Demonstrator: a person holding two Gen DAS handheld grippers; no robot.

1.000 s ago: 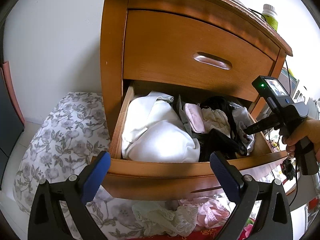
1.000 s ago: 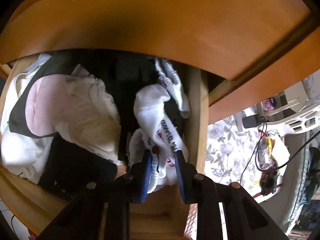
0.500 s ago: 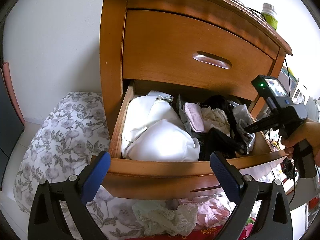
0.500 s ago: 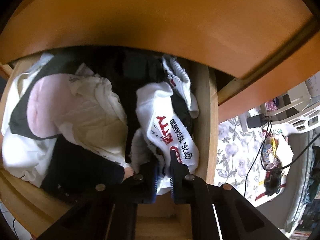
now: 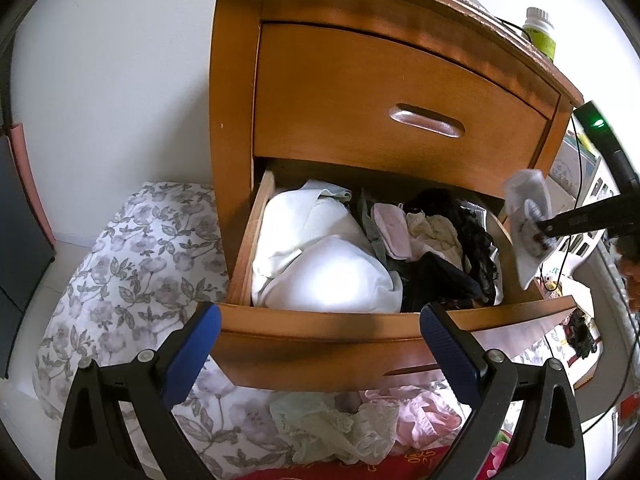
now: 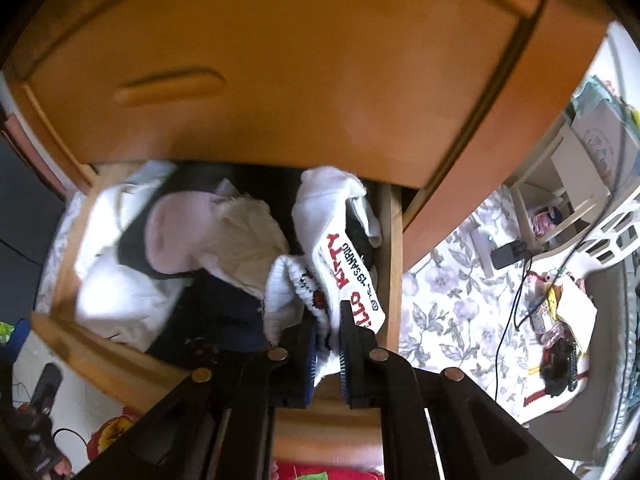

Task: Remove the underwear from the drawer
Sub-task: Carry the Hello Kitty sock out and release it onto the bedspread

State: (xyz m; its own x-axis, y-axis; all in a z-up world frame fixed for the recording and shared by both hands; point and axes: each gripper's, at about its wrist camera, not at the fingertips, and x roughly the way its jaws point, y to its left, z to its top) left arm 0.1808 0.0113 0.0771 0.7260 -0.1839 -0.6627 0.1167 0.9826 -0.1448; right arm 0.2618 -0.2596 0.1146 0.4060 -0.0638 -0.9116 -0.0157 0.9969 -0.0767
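The lower drawer of a wooden nightstand stands pulled out, stuffed with white, pink, cream and black garments. My right gripper is shut on white underwear with red lettering. The underwear hangs lifted above the drawer's right side. In the left wrist view the same white piece dangles from the right gripper beyond the drawer's right corner. My left gripper hangs open in front of the drawer face, holding nothing.
The upper drawer is closed, and a bottle stands on top. Pale lace and pink garments lie on a floral sheet below the drawer. Cables and clutter lie on the floor at right.
The right gripper closed on the white underwear in the drawer's right side, then rose and drew it up and out to the right. The left gripper stayed still.
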